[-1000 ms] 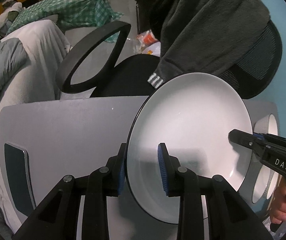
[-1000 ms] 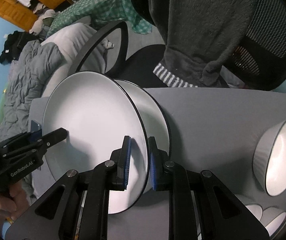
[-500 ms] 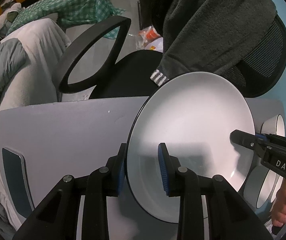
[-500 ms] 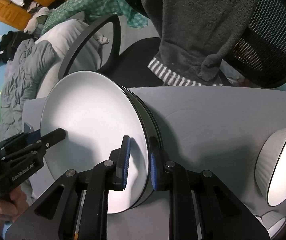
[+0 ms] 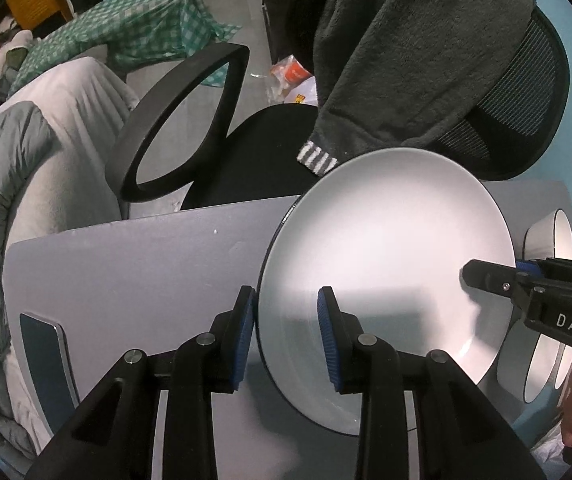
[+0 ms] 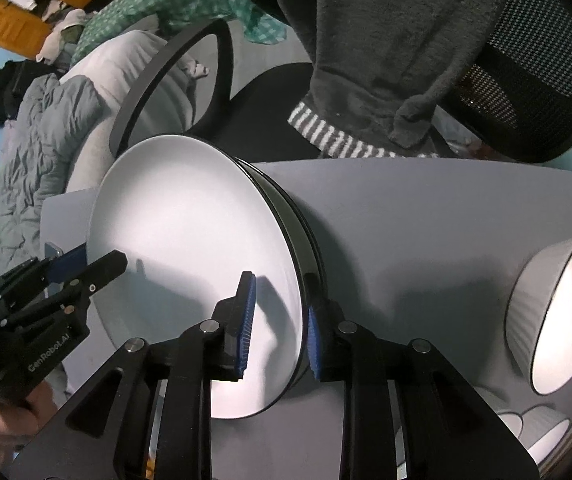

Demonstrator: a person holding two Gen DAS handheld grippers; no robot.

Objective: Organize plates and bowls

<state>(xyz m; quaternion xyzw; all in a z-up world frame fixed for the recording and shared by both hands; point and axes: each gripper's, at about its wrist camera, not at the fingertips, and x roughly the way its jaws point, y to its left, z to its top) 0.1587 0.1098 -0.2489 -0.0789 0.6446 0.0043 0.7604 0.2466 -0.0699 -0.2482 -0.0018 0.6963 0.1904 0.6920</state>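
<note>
Right gripper (image 6: 278, 320) opening its jaws around the edge of the top white plate (image 6: 190, 248), left gripper (image 5: 286, 332) spread around the opposite edge, plate sitting on another plate on the grey table (image 6: 426, 220), white bowl (image 6: 554, 320) standing nearby.

Black left tool (image 5: 286, 332), blue ribbed pads (image 5: 327, 344), silver screws, white lettering

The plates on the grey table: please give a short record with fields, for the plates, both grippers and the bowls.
top plate: white plate, lying on a stack of plates
surface: grey table
left gripper: jaws straddle the plate's rim, a gap shows
right gripper: jaws opening, rim between them, pads apart from it
bowls: ribbed white bowl on the right side
</note>
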